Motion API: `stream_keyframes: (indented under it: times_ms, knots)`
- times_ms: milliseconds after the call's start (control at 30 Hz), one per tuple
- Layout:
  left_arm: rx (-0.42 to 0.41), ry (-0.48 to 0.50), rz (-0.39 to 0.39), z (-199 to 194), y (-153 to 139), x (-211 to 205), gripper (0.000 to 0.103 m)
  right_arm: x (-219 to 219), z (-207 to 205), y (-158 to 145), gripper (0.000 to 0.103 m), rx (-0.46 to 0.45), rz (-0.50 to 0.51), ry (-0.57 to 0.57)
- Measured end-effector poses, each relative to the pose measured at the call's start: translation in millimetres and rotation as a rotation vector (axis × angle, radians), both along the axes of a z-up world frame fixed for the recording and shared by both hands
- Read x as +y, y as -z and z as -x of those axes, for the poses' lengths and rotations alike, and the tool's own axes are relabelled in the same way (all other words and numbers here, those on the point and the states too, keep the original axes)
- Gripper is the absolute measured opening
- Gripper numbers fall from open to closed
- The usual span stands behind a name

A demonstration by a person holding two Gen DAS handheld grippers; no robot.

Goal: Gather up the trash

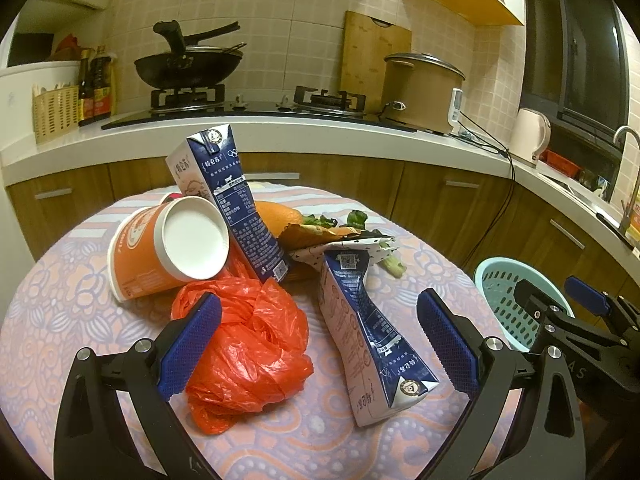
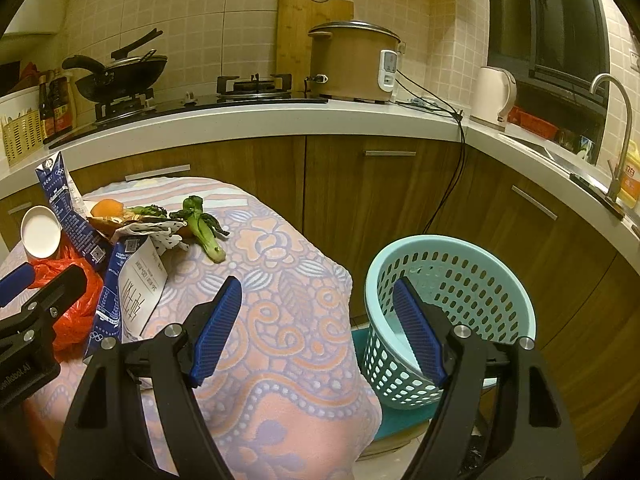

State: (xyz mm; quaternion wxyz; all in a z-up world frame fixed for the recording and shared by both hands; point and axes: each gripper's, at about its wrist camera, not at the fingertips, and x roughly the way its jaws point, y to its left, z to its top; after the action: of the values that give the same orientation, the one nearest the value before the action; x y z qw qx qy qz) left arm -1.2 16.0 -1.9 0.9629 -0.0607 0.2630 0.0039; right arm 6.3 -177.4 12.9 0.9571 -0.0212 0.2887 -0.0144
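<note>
The left gripper (image 1: pixel 320 344) hangs over the table (image 1: pixel 80 344) with its jaws spread wide, gripping nothing. Between its fingers lie a crumpled red plastic bag (image 1: pixel 248 352) and a squashed milk carton (image 1: pixel 368 344). Beyond them sit an orange paper cup (image 1: pixel 160 248) (tipped on its side) and a second carton (image 1: pixel 236 204). The right gripper (image 2: pixel 318 328) is also spread apart and empty, and a teal basket (image 2: pixel 460 280) stands just past its right finger.

A round table (image 1: pixel 72 320) covered by a pink and lilac patterned cloth; on it lie a crumpled red plastic bag (image 1: pixel 248 356), a crushed blue milk carton (image 1: pixel 368 344) beside it, a tipped orange paper cup (image 1: pixel 160 252), a second carton (image 1: pixel 240 208) leaning upright, and leafy greens (image 2: pixel 200 224) near the far edge.
</note>
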Motion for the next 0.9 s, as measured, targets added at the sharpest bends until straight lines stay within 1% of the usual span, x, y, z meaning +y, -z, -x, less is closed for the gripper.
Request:
stream_keyframes:
  times_ms: [200,333,700,767,900]
  knots:
    - [0.000,-0.002,0.009,0.0,0.1,0.7,0.095,1.4,0.2,1.0,0.074,0.002,0.003,-0.004]
    - [-0.003,-0.005,0.014,0.5,-0.1,1.5,0.095,2.5,1.0,1.9,0.069,0.005,0.002,-0.009]
    - [-0.016,-0.008,0.023,3.8,-2.6,6.2,0.095,4.3,2.4,1.9,0.066,0.009,0.002,-0.022]
    - [-0.015,-0.014,0.015,4.6,-3.7,7.1,0.095,4.8,2.7,-0.2,0.064,0.008,0.002,-0.028]
    - [-0.005,-0.034,0.004,17.1,-9.6,20.5,0.095,6.8,3.2,-7.7,0.052,0.006,-0.013,-0.057]
